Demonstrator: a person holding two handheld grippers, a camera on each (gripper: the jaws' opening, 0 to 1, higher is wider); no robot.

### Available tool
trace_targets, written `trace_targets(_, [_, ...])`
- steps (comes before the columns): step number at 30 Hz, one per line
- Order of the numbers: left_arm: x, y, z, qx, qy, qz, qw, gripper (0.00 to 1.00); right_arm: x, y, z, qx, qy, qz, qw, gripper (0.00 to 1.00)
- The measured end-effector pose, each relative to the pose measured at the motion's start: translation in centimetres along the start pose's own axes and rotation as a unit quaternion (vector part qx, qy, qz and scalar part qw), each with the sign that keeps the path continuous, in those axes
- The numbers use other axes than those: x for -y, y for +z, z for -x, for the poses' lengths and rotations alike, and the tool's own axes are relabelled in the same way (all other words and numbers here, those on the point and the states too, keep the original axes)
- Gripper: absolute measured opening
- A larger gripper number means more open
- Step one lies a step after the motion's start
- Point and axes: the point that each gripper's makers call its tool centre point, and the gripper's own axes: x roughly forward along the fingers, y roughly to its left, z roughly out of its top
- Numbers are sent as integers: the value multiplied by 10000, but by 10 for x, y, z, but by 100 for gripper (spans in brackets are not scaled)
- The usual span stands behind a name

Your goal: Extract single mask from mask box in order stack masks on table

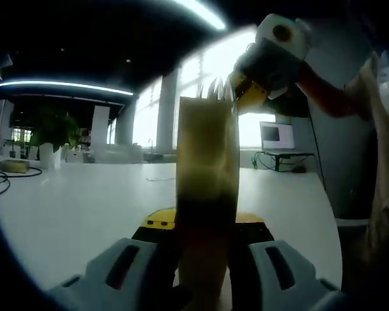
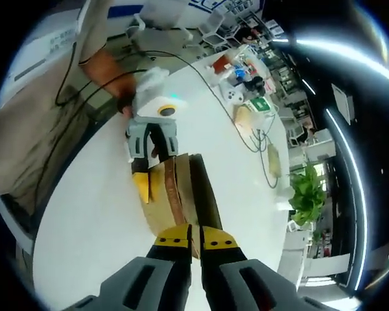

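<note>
A tall brown cardboard mask box (image 1: pixel 204 168) stands upright on the white table (image 1: pixel 71 201), and my left gripper (image 1: pixel 204 221) is shut on its sides. My right gripper (image 1: pixel 243 92) comes in from above at the box's top, where a thin pale mask edge (image 1: pixel 214 87) sticks out by its yellow tips. In the right gripper view I look down on the box (image 2: pixel 181 188) and its dark top slot. My right gripper (image 2: pixel 196 240) has its yellow tips pressed together over that slot. The left gripper (image 2: pixel 149 152) grips the box's far side.
A person's orange sleeve (image 1: pixel 324 97) and body fill the right side. A black cable (image 2: pixel 201 71) runs across the table (image 2: pixel 91 214) to clutter (image 2: pixel 246 71) at its far end. A green plant (image 2: pixel 308 188) stands beyond the table, and a monitor (image 1: pixel 277 136) sits on a far desk.
</note>
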Motion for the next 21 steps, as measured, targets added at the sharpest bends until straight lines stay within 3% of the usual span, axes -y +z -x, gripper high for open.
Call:
trace_targets(12, [0,0,0,1,2,-3,10000,19,2,0,-2,-144,382,220,9989,0])
trace_targets(21, [0,0,0,2,-6,2,10000,19,-1,4,-2,-240,1138,300,9928,0])
